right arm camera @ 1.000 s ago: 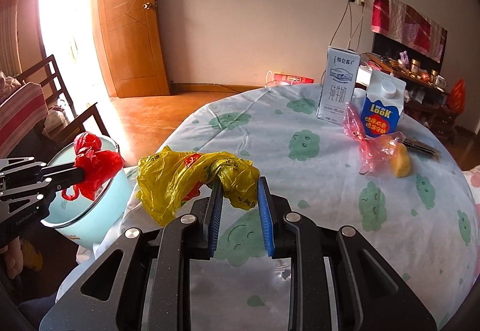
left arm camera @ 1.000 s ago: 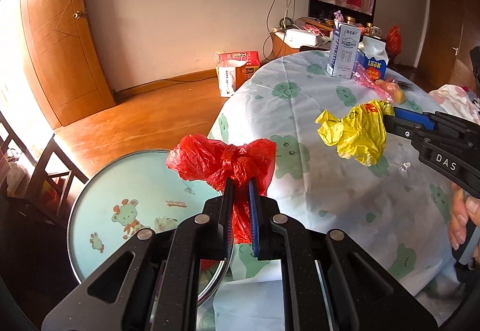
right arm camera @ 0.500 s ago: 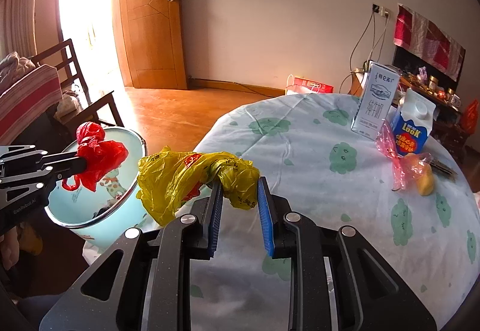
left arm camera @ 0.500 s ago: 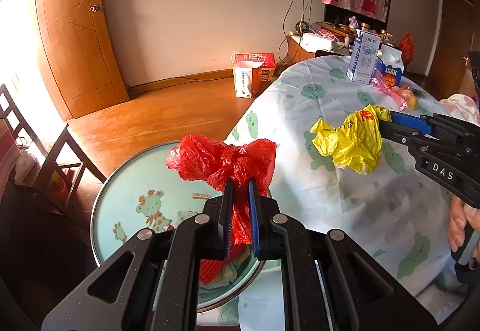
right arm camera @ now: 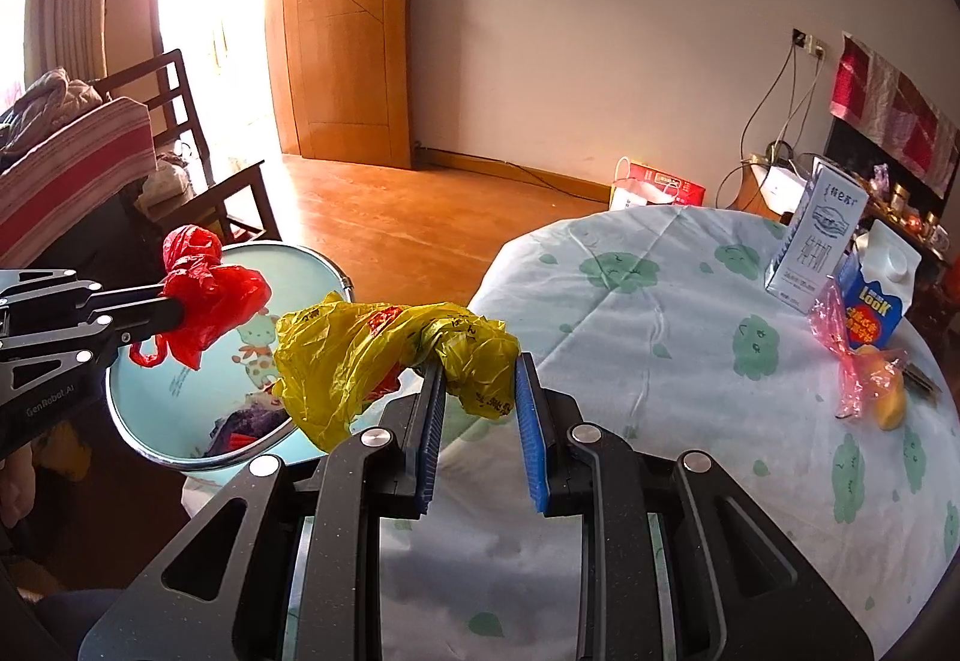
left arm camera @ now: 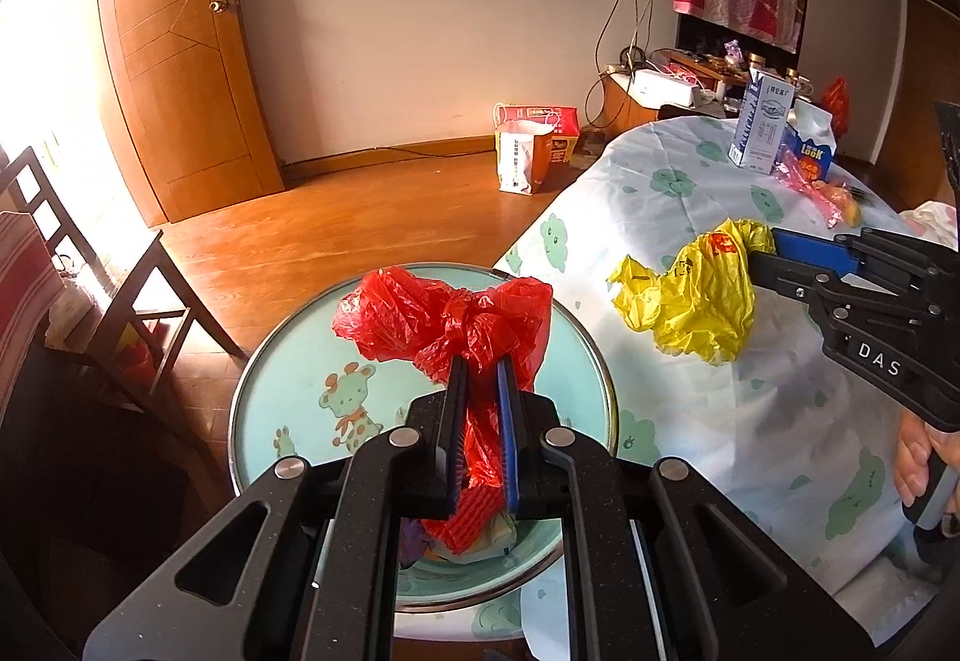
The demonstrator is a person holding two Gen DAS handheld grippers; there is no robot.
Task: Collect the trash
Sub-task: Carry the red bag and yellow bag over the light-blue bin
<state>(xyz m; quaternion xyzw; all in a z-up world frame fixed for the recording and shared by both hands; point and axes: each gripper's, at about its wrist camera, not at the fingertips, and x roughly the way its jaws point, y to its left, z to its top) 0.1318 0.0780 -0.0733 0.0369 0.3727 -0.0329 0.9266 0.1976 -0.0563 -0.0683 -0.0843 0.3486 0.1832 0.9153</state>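
A round bench point(right arm camera: 660, 301) wears a pale cloth printed with green clouds. At its far side a tall white carton point(right arm camera: 817, 235) stands upright beside a blue-and-white carton point(right arm camera: 877, 295). Just in front of them lies a crumpled pink wrapper point(right arm camera: 846, 343) with something yellow-orange point(right arm camera: 889, 402). On the wooden floor point(left arm camera: 360, 235) beyond stand paper shopping bags point(left arm camera: 531, 148).

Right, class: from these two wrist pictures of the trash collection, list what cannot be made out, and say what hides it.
- Bin contents: left wrist view, mostly hidden behind the left gripper and its red bag.
- Yellowish item inside the pink wrapper: right wrist view, too small and veiled by plastic.
- Small print on the tall white carton: too small.
- Right gripper's hold on the yellow bag: the bag covers the fingers' tips.
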